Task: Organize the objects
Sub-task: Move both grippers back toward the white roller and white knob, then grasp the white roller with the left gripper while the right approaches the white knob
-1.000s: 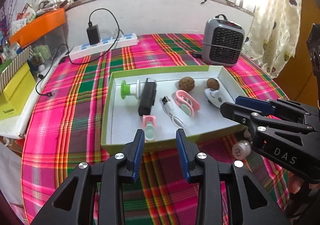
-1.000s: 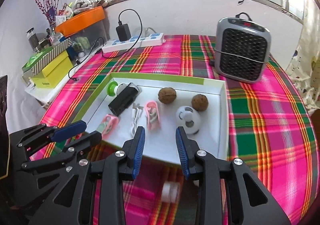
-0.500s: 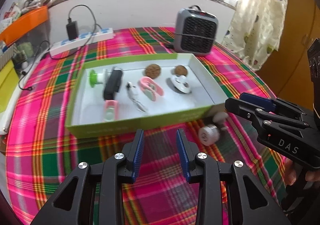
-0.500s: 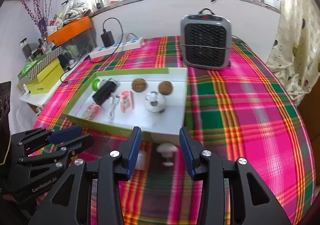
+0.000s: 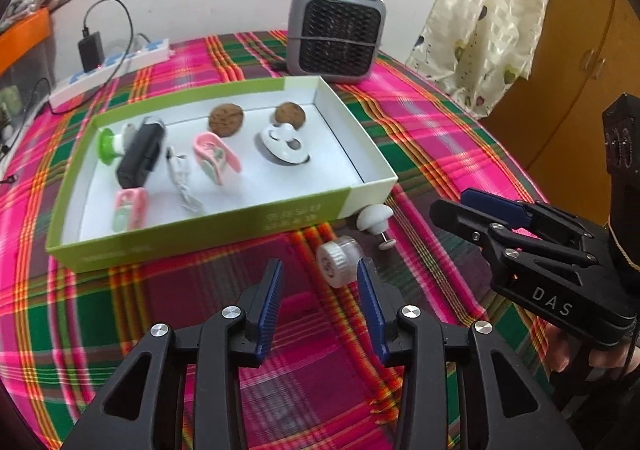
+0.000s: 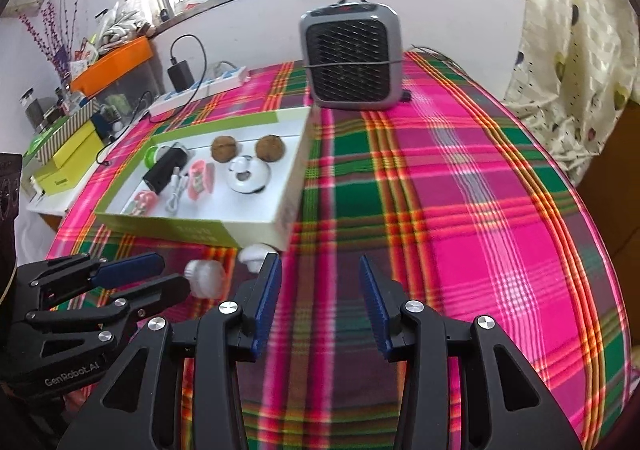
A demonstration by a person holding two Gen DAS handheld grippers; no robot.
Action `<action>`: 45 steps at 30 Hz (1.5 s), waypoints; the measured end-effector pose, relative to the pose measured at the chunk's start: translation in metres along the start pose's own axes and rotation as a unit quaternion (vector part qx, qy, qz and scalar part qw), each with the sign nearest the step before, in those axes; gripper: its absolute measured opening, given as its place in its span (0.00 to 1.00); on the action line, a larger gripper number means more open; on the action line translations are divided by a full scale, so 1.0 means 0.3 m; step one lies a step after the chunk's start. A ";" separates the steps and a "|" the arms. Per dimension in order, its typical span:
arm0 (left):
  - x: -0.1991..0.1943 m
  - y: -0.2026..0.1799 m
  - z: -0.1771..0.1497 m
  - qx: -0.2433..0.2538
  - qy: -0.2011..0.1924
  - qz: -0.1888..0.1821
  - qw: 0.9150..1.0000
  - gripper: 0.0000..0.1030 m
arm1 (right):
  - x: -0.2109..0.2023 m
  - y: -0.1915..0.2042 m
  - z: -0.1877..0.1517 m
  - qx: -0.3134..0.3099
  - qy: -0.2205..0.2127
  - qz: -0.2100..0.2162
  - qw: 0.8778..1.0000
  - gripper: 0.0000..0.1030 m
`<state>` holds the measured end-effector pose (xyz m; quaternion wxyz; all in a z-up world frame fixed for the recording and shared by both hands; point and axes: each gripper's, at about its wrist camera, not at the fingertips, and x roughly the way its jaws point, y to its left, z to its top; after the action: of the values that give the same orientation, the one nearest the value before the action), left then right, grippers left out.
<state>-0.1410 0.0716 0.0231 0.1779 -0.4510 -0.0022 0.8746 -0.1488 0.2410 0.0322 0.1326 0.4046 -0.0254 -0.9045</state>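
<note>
A green-sided box (image 5: 208, 228) on the plaid cloth holds two walnuts (image 5: 226, 118), a white round gadget (image 5: 284, 146), pink clips (image 5: 216, 158), a white cable (image 5: 182, 178), a black device (image 5: 140, 160) and a green spool (image 5: 108, 142). In front of its right corner lie a white ribbed cap (image 5: 339, 260) and a white mushroom-shaped knob (image 5: 376, 218). My left gripper (image 5: 320, 274) hovers just short of the cap. Its jaws are opening and nothing is pressed between them. My right gripper (image 6: 320, 270) is open over bare cloth, with the knob (image 6: 254, 254) beside its left finger.
A grey heater (image 5: 338, 38) stands behind the box. A power strip (image 5: 108, 70) with a charger lies at the back left. Yellow boxes (image 6: 68, 158) and an orange tray (image 6: 112, 68) crowd the left side. A curtain (image 6: 580, 50) hangs on the right.
Both grippers have drawn back from the box and swung right. Both sets of jaws stand wider. The white cap and knob in front of the box now show fully.
</note>
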 end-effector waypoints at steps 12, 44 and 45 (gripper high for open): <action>0.071 -0.041 0.014 -0.001 0.016 0.020 1.000 0.35 | 0.004 -0.061 -0.019 0.011 0.007 0.003 1.000 0.41; 0.070 0.004 0.012 -0.015 0.001 0.029 0.999 0.17 | 0.037 0.007 -0.034 -0.017 0.028 0.006 0.999 0.41; 0.070 0.002 0.011 -0.012 0.000 0.033 0.999 0.17 | 0.037 0.010 -0.033 -0.017 0.027 0.006 0.999 0.41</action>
<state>-0.1550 0.0781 0.0083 0.1440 -0.4532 0.0022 0.8797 -0.1479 0.2360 0.0180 0.1454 0.4267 -0.0090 -0.8926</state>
